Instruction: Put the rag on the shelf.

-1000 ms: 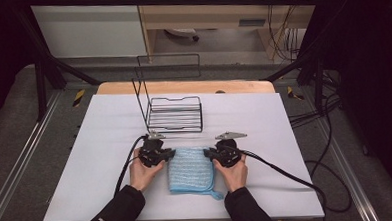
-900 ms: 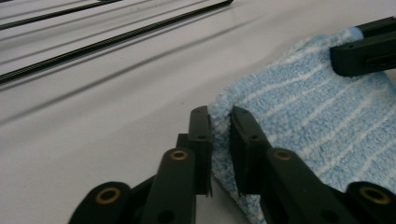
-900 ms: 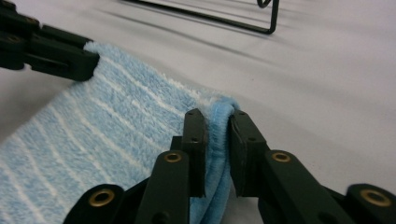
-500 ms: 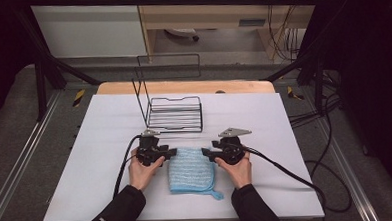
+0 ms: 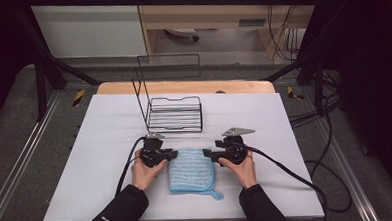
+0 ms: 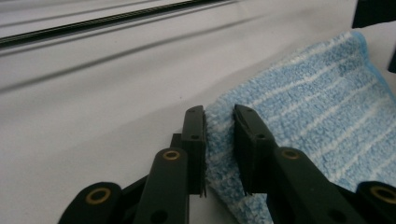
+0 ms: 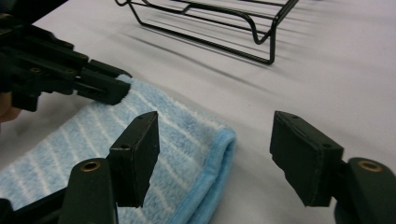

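A blue striped cloth [image 5: 191, 169] lies folded on the white table [image 5: 105, 144] between my two hands. My left gripper [image 5: 173, 154] is at its far left corner. In the left gripper view, its jaws [image 6: 219, 116] have just been closing and now pinch the cloth's [image 6: 303, 102] edge, which fills the narrow gap. My right gripper [image 5: 208, 154] is at the far right corner. Its jaws [image 7: 215, 119] have just been opening and stand wide apart, with the cloth's [image 7: 187, 135] bound corner lying loose below them. The left gripper [image 7: 107, 88] shows across the cloth.
A black wire rack [image 5: 176, 114] stands just behind the cloth at mid table, also in the right gripper view [image 7: 224, 28]. Cables trail from both grippers toward the table's front and right edges. A wooden strip [image 5: 183, 86] runs along the far edge.
The right gripper's jaws have let go of the cloth's corner and spread. Both hands have stayed about where they were. The cloth lies flat.
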`<act>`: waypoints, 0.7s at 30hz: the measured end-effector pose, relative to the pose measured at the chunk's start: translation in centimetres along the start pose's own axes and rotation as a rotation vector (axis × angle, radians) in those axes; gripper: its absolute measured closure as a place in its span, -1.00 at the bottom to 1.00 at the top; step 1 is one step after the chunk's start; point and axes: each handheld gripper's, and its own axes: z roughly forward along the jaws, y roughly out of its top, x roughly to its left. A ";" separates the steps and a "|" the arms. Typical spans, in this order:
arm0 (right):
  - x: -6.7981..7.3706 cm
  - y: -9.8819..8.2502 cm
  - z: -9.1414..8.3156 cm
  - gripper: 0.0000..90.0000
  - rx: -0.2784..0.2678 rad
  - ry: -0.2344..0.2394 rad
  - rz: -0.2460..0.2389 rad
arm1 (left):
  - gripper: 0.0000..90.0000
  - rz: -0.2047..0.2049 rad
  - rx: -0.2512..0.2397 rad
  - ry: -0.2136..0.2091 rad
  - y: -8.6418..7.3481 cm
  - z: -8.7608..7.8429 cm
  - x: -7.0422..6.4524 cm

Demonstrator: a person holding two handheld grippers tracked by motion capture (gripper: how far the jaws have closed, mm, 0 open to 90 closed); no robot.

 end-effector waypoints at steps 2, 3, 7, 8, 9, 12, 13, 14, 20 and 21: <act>-0.3 -0.1 0.5 -0.18 0.004 -0.010 -0.005 | 0.71 0.003 -0.001 0.000 0.0 0.0 -0.1; -0.4 -0.2 0.8 -0.14 0.012 -0.012 -0.001 | 0.72 0.008 0.000 0.000 0.0 0.0 -0.1; -0.7 -0.6 1.7 0.04 0.050 -0.016 0.000 | 0.76 0.028 -0.002 0.008 0.0 0.0 -0.3; -0.8 -0.7 1.8 0.07 0.065 -0.016 0.002 | 0.76 0.028 -0.001 0.006 0.0 0.0 -0.2; -0.8 -0.7 2.0 0.11 0.069 -0.017 0.000 | 0.76 0.029 -0.001 0.003 0.0 0.0 -0.2; -0.9 -0.7 2.2 0.26 0.083 0.003 0.023 | 0.76 0.022 -0.002 -0.003 0.0 0.0 -0.1; -0.9 -0.7 2.2 0.29 0.092 0.005 0.024 | 0.76 0.028 -0.002 -0.001 0.0 0.0 -0.1; -0.9 -0.7 2.2 0.31 0.102 0.006 0.021 | 0.77 0.034 0.000 0.000 0.0 0.0 -0.1; -0.8 -0.6 2.1 0.54 0.143 0.044 0.058 | 0.80 0.024 0.002 -0.014 0.0 0.0 0.0; -0.7 -0.6 2.1 0.59 0.149 0.050 0.066 | 0.80 0.025 0.002 -0.015 0.0 0.0 0.0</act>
